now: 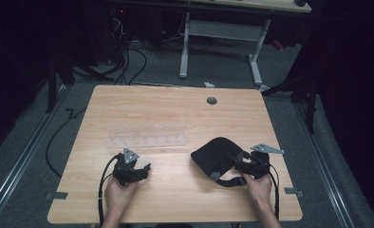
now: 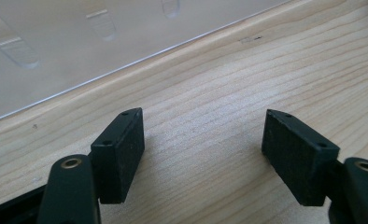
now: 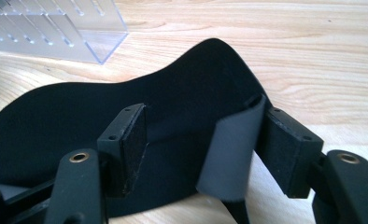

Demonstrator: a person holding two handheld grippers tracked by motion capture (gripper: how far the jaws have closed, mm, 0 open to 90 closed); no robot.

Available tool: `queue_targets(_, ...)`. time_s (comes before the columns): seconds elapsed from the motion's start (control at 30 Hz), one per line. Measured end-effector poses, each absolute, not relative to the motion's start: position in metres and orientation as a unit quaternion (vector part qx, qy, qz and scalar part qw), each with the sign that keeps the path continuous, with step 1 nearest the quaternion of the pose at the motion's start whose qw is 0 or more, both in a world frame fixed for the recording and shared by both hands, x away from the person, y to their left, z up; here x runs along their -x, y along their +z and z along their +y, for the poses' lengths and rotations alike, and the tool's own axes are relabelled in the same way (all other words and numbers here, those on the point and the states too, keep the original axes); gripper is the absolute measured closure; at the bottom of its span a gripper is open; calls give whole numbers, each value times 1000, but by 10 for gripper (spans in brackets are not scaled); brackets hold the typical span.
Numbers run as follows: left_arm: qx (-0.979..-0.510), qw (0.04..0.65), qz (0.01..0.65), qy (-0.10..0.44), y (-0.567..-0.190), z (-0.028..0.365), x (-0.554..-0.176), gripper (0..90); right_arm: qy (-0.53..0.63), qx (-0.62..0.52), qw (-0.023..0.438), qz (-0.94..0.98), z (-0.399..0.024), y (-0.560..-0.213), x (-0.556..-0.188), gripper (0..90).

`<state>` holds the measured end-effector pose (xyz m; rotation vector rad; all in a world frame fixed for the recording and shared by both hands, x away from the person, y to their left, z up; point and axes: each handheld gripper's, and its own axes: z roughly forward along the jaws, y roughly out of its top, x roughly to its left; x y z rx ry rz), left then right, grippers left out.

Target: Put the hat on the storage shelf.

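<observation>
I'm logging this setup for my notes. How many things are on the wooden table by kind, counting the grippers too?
Black sleep mask with strap: 1
Clear plastic rack: 1
Handheld grippers: 2, the left gripper and the right gripper
Total: 4

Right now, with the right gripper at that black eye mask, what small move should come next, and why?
Probably close the right gripper on the grey strap. Its jaws stand open, with the strap of the black eye mask between them, lying against one pad but not pinched. The left gripper is open over bare table, so it cannot help yet.
</observation>
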<state>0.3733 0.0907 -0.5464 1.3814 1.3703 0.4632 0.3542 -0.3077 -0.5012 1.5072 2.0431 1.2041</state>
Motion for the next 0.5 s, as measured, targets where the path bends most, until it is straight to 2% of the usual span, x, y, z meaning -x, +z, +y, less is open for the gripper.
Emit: queue_targets(0.5,-581,540,576,195,-546,91,-373,303,419,-540,138,717,-302,-512,-371,381)
